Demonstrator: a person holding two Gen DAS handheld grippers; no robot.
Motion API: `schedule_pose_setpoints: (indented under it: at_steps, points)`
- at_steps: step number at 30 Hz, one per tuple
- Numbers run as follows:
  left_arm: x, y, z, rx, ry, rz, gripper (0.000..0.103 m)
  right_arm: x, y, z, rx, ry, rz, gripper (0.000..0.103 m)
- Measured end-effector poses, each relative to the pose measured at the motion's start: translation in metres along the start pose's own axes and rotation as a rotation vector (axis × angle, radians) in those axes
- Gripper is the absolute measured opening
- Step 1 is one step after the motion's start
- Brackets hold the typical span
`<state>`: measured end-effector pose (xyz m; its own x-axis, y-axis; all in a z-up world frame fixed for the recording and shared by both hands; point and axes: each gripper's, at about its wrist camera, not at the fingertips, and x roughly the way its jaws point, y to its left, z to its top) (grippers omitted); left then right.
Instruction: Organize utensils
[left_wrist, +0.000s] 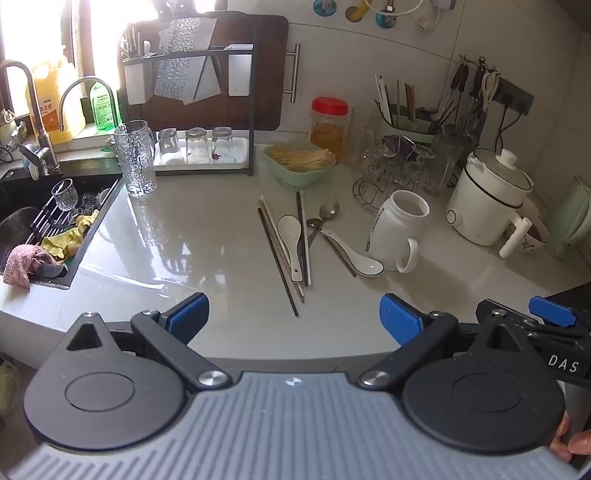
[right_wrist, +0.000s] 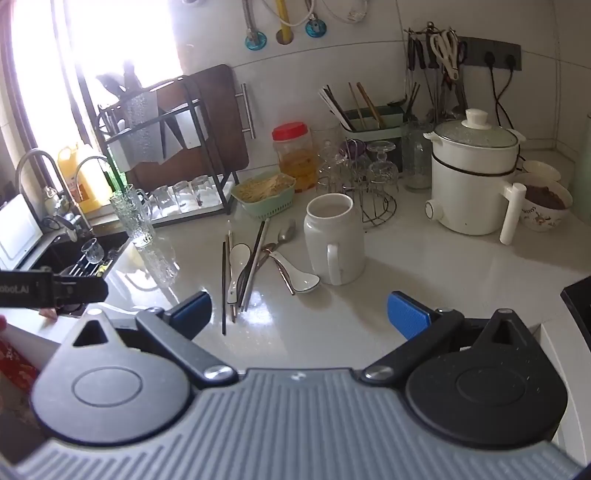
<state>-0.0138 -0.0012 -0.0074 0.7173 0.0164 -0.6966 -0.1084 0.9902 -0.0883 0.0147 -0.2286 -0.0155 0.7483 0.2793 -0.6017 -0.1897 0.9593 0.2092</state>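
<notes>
While both grippers hang over the near edge of the counter (left_wrist: 207, 236), nothing sits btwn their pads: left gripper (left_wrist: 293, 319) jaws spread wide, right gripper (right_wrist: 299, 315) jaws spread wide too, both tilted down twd the pile. Utensils lie loose mid-counter, just left of the white mug (left_wrist: 397, 230), which stands upright w/ handle facing near. Chopsticks (left_wrist: 279, 254) run near-to-far, slightly fanned, near tips closest to the left gripper. White soup spoon (left_wrist: 290, 240) lies among them, bowl far, handle near. Second white spoon (left_wrist: 351, 253) angles the other way: bowl near-right by the mug's base, handle far-left. Metal spoon (left_wrist: 327, 214) has bowl far, handle slanting near-left. Green basket (left_wrist: 299, 168) sits beyond the pile.
</notes>
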Motion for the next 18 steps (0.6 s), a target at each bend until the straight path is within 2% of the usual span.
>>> schedule_pose_setpoints:
  at_steps: [7,18]
  points:
    - [-0.003,-0.009,-0.004,-0.004,0.015,-0.005,0.101,-0.007,-0.006,-0.002,0.002,-0.012,0.003,0.103]
    - [-0.01,-0.024,-0.001,0.067,0.003,-0.02,0.101,-0.016,-0.011,0.003,-0.023,-0.051,0.005,0.103]
